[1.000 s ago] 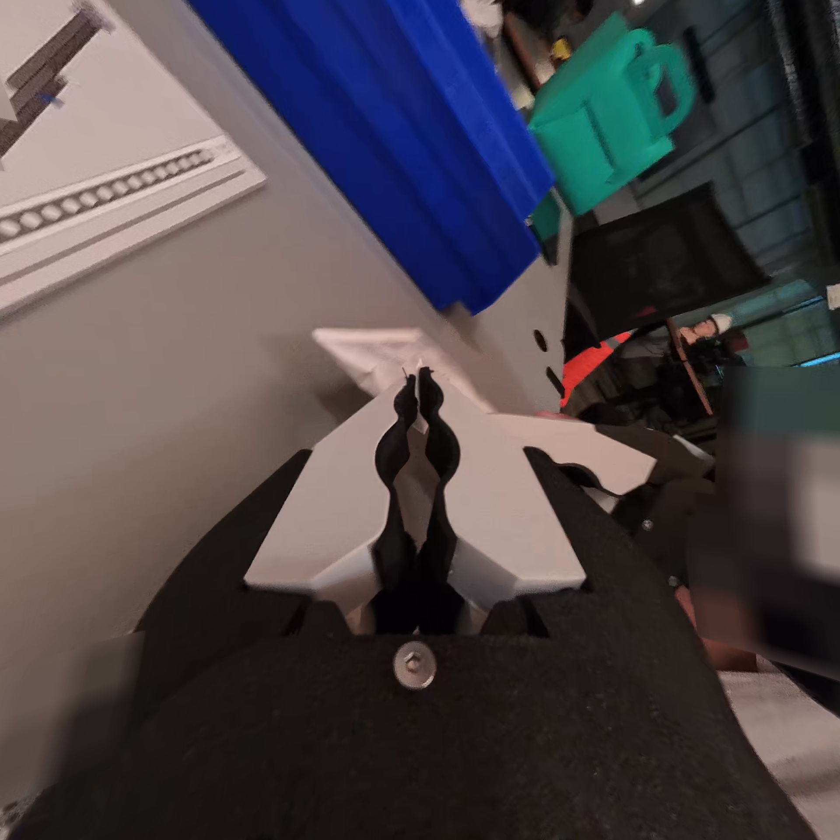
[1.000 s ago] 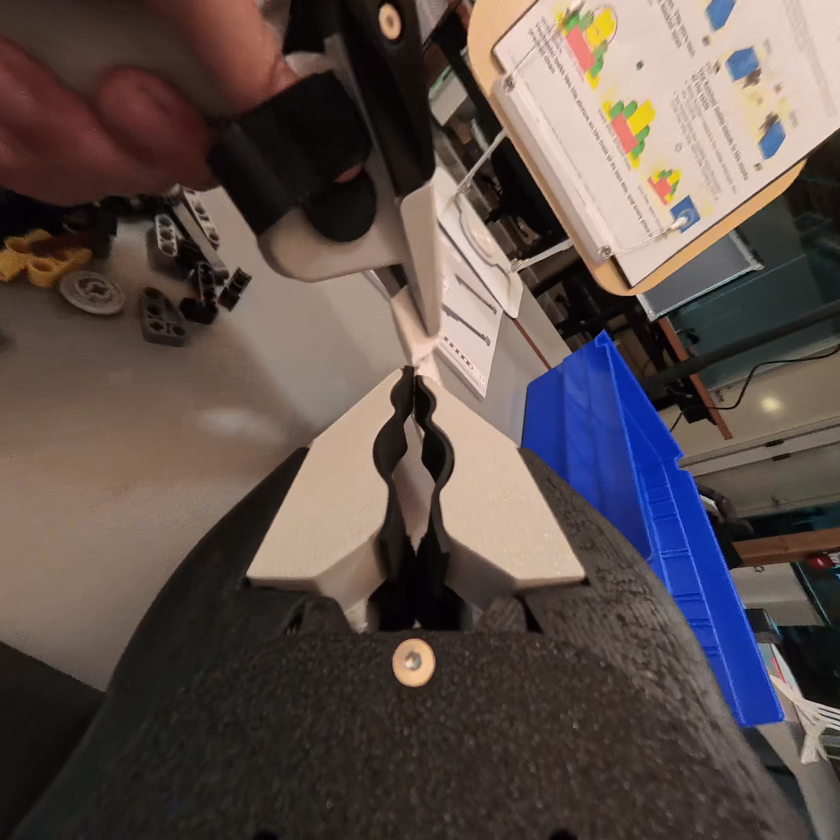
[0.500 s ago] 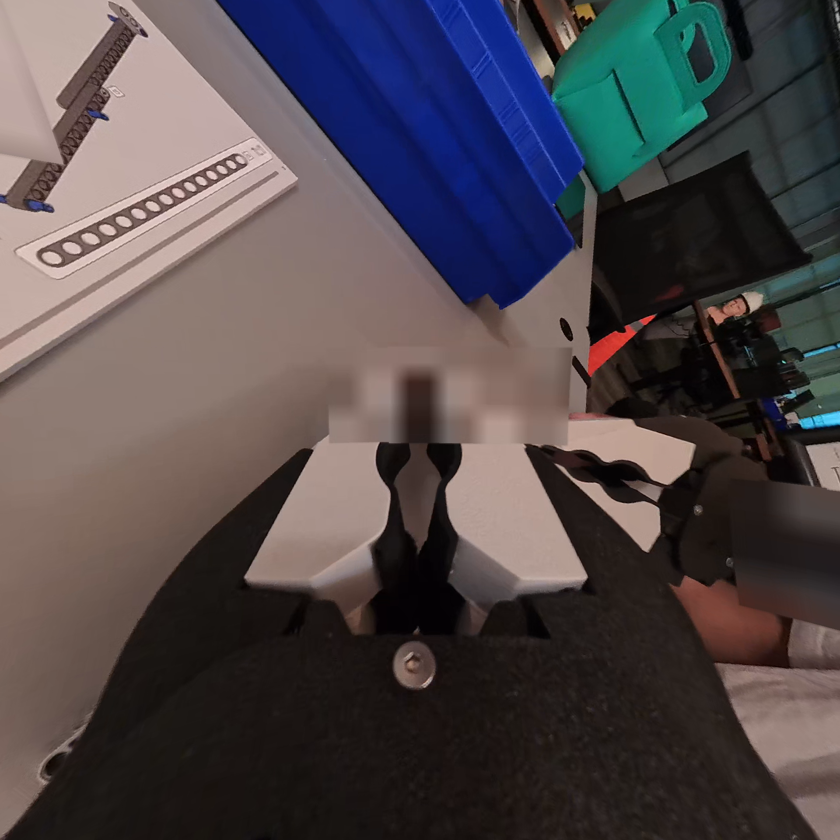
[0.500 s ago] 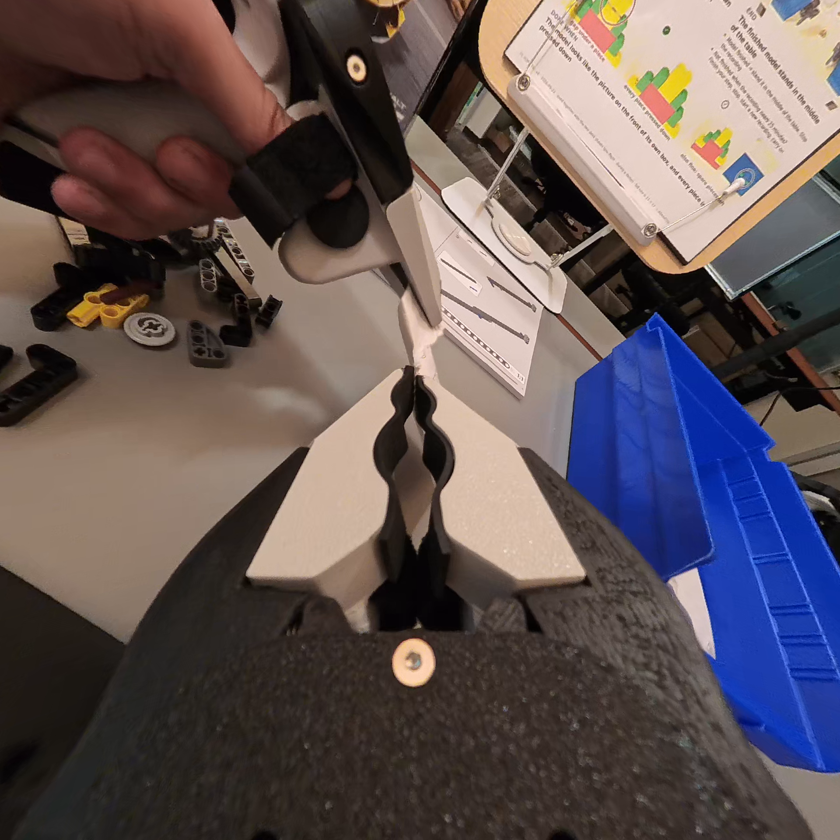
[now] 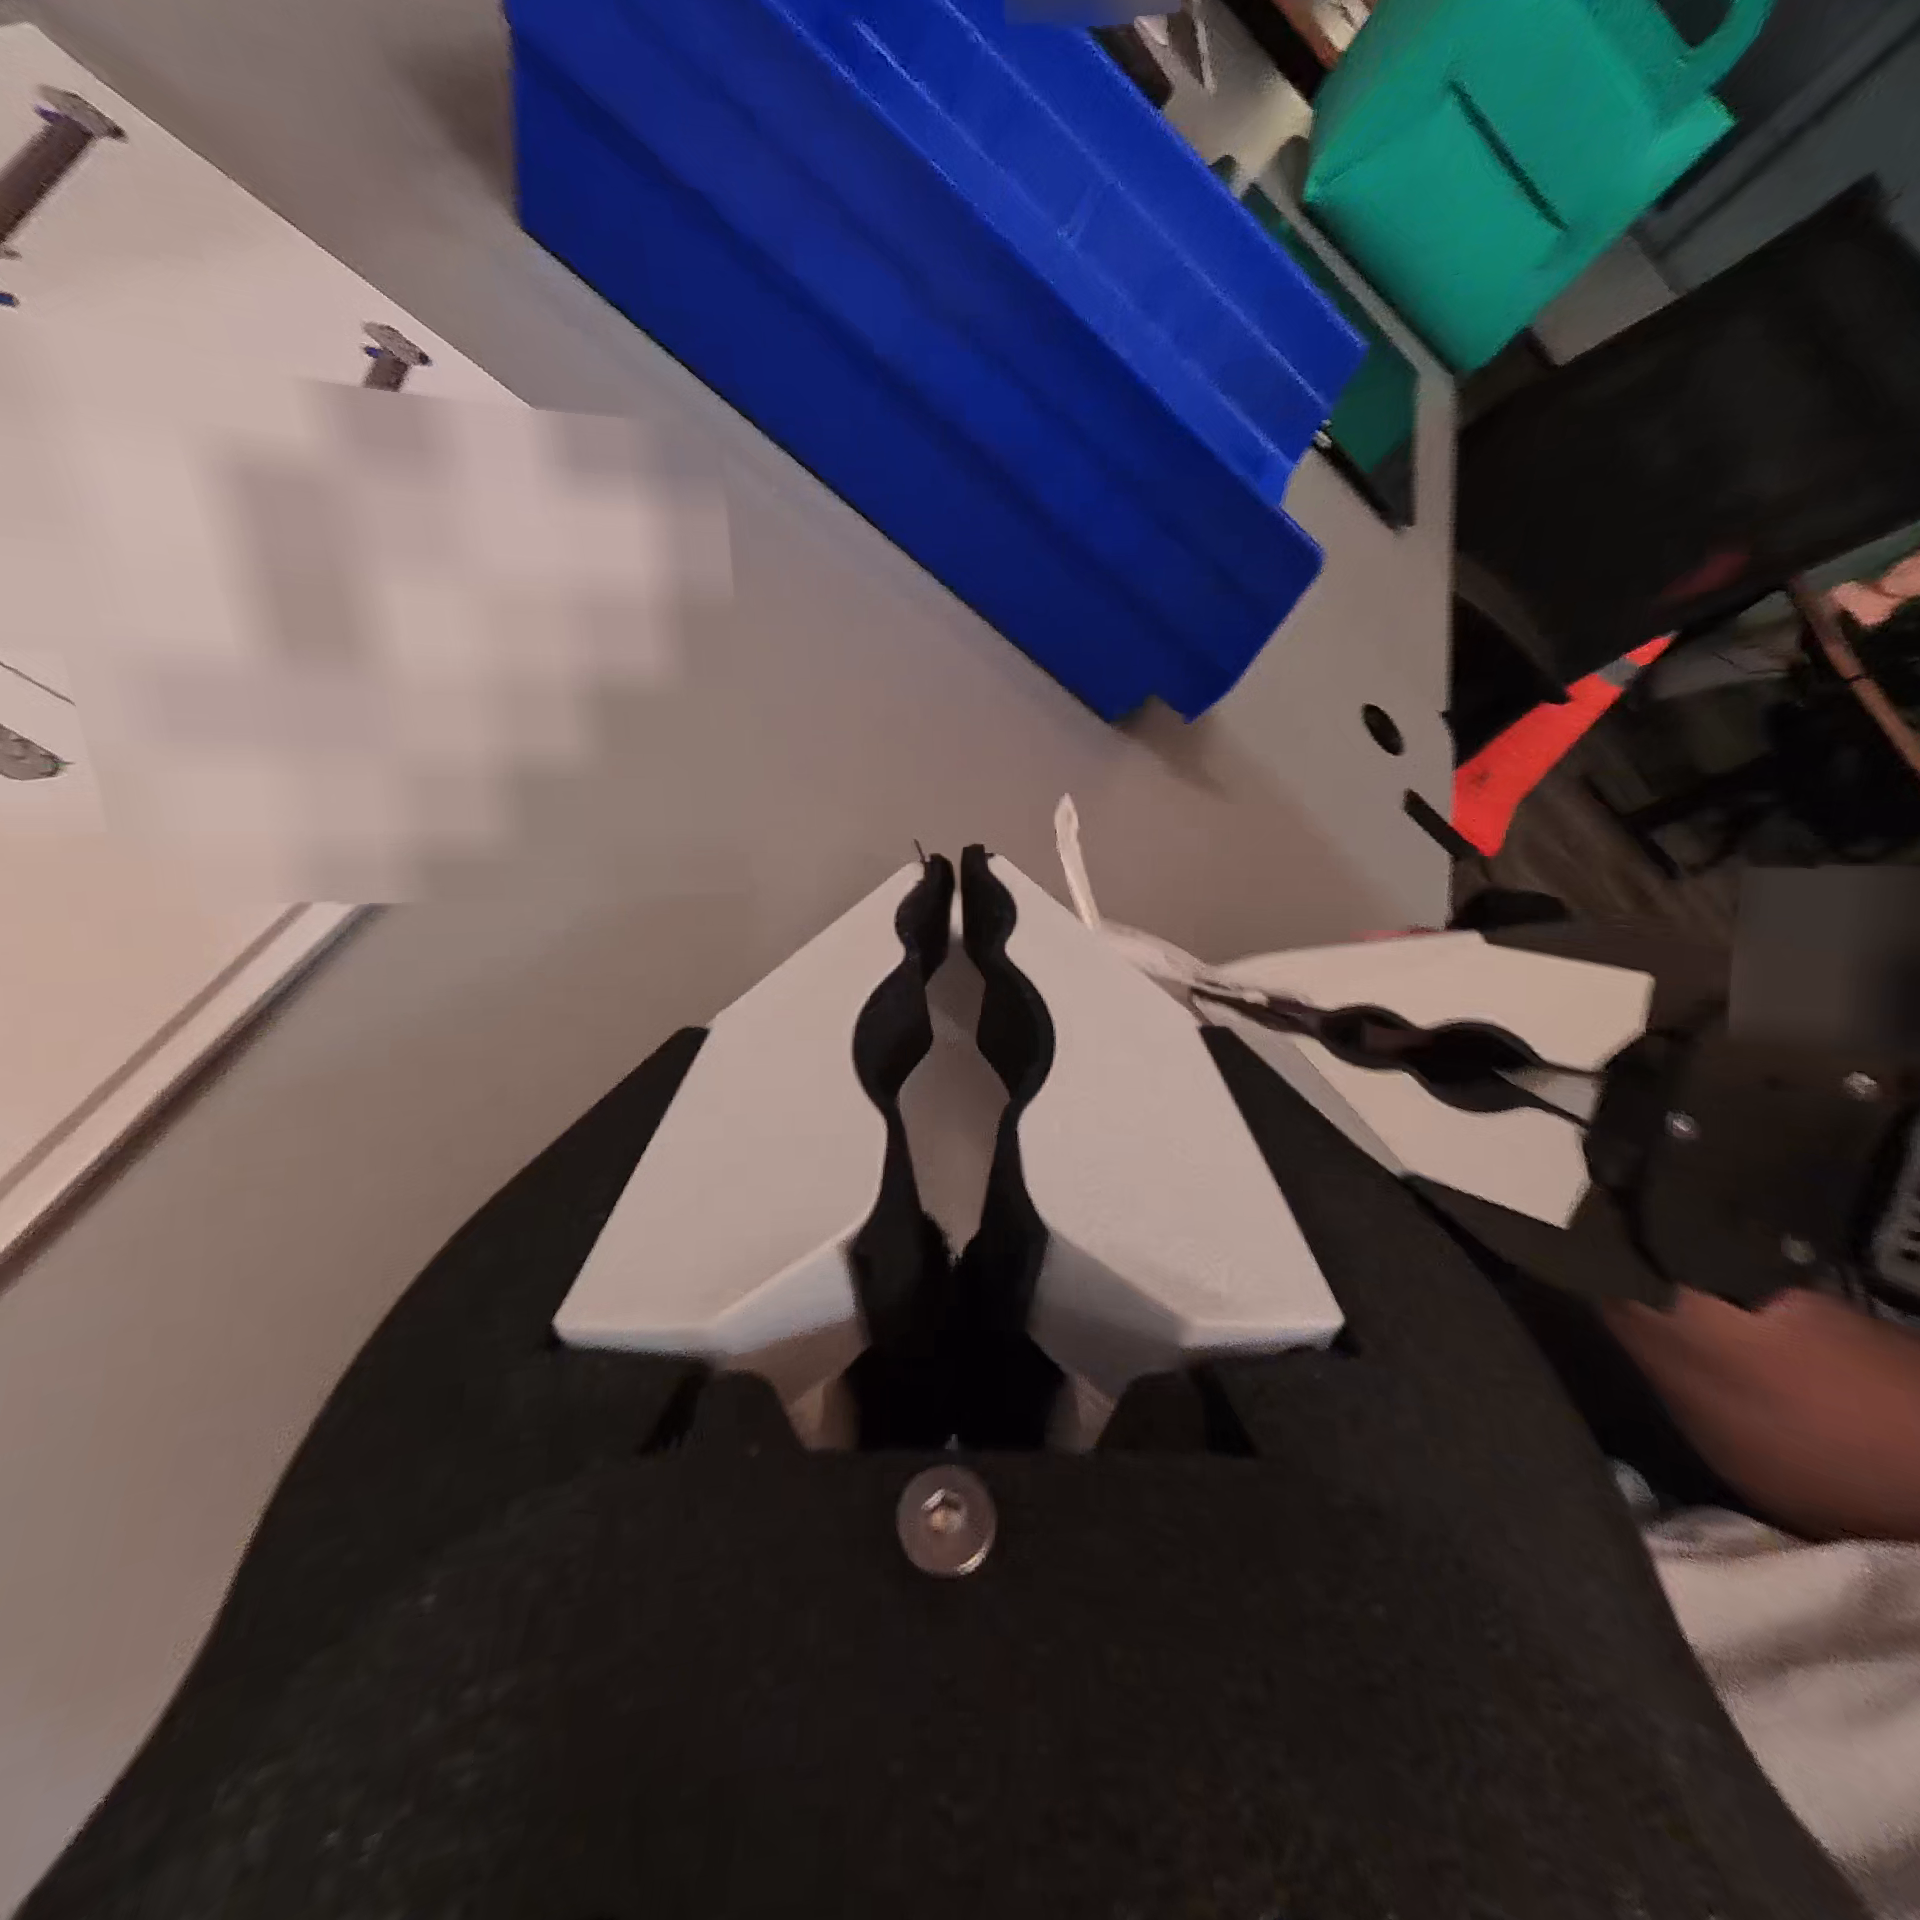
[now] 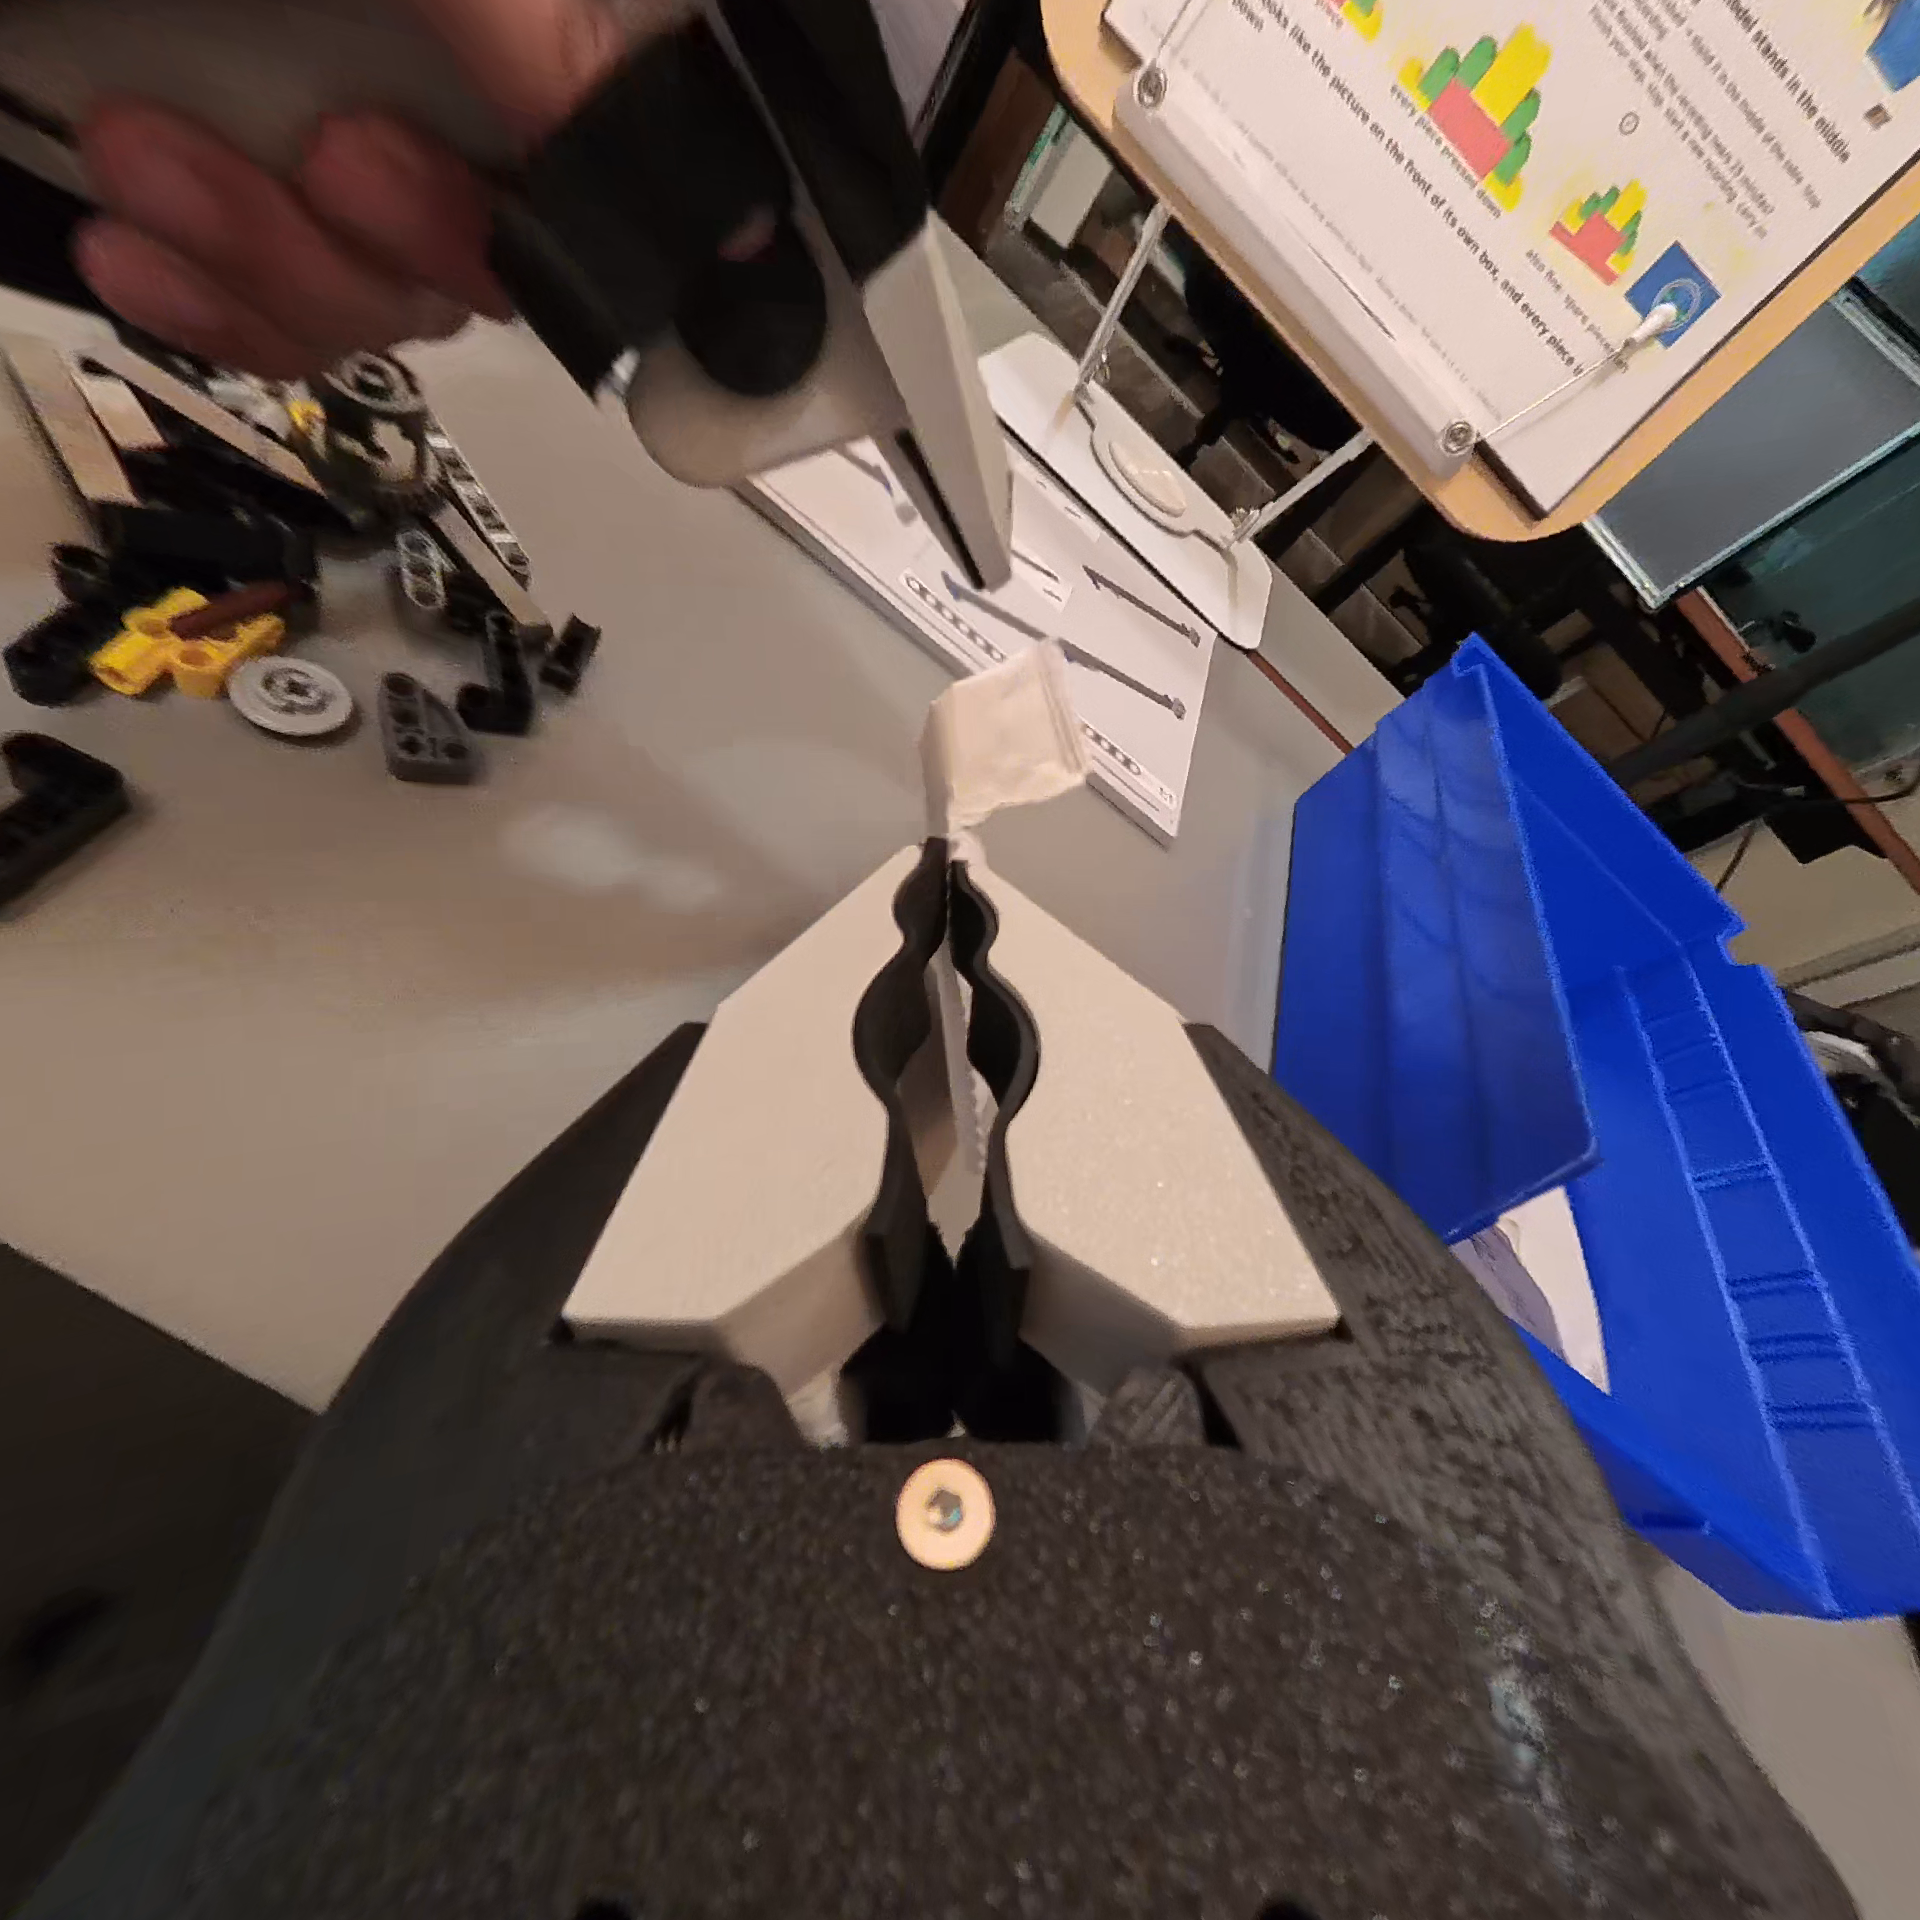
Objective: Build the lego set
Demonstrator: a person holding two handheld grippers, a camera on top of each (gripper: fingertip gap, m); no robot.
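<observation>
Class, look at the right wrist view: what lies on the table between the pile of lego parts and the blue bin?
Between the lego parts and the blue bin, the right wrist view shows bare grey table and, farther back, the white instruction sheet.

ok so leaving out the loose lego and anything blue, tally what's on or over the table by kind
gripper: 2 (left, right)
white scrap: 1
instruction booklet: 1
clipboard on stand: 1
total: 5

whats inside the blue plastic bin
Inside the blue plastic bin, only a white sheet of paper shows near its low end. The near wall hides the rest of the floor.
</observation>
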